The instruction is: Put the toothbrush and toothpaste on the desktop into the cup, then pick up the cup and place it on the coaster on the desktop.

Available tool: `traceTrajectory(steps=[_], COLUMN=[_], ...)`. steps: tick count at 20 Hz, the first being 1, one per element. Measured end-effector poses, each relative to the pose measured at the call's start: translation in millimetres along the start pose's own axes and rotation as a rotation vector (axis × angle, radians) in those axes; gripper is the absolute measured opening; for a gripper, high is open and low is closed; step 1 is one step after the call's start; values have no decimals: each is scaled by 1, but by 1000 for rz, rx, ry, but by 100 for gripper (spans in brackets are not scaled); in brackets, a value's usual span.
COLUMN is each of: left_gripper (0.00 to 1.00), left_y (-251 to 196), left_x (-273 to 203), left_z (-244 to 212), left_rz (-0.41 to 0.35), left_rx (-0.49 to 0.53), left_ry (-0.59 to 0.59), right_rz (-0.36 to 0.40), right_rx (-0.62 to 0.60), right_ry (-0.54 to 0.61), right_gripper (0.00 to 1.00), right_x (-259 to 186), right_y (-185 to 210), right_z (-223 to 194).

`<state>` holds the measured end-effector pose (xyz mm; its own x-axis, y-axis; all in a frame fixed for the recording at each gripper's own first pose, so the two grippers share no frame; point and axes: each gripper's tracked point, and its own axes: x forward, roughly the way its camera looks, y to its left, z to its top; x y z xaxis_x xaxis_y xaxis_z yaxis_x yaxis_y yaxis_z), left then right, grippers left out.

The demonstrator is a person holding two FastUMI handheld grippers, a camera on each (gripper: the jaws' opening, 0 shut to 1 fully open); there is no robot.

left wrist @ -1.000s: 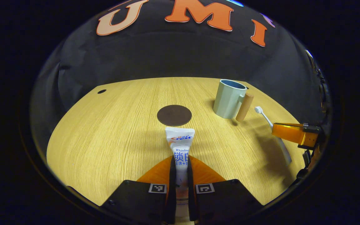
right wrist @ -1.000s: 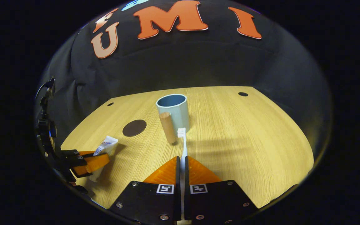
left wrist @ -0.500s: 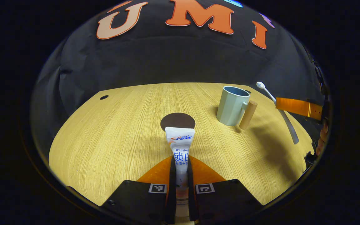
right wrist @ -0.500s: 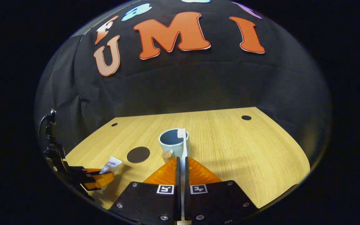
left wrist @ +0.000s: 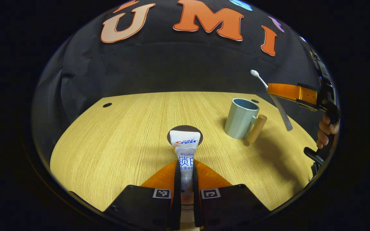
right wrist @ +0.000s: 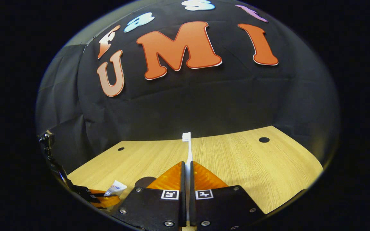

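Both items are clamped and off the desk [left wrist: 114, 134]: the toothpaste [left wrist: 185, 150] is pinched between the fingers of the left gripper [left wrist: 185, 183], and the toothbrush [right wrist: 187, 150] is pinched between the fingers of the right gripper [right wrist: 186, 179].

Change over the last second: the toothbrush is lifted from desk level beside the cup [left wrist: 241, 118] to well above and behind the cup, as seen in the left gripper view, where the right gripper [left wrist: 292, 92] is held high with the brush head up and the handle end hanging down past the cup's rim height. A hand [left wrist: 326, 130] is seen on that gripper's grip. In the right gripper view the camera is pitched up, so the cup is dropped out of sight below the fingers and the bristles are seen against the wall.

The toothpaste is barely moved: it is raised slightly, with its crimped end now overlapping the near edge of the coaster [left wrist: 185, 132], left of the cup.

The cup is standing upright and empty on the desk, handle toward the camera, right of the coaster and well apart from it.

Judgement: the toothbrush lift is done and the carry over the cup is under way. Next, the handle end is to be tipped down into the cup opening and released. The brush is held near mid-length, so swing on release is a risk, and the light cup could be knocked.
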<state>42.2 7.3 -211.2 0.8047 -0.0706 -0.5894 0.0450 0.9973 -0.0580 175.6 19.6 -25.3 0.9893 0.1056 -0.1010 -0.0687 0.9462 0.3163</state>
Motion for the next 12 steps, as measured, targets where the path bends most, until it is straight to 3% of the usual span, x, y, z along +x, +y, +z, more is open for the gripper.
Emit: traceTrajectory(steps=[9, 12], left_gripper=[19, 19], left_y=[8, 8], left_x=[4, -1], left_z=[14, 16], left_rz=[7, 8], left_rx=[-28, -33], left_ry=[-38, -57], right_rz=[77, 99], right_rx=[18, 35], right_ry=[-223, -248], right_gripper=[4, 4], right_x=[45, 61], right_y=[5, 4], right_z=[39, 36])
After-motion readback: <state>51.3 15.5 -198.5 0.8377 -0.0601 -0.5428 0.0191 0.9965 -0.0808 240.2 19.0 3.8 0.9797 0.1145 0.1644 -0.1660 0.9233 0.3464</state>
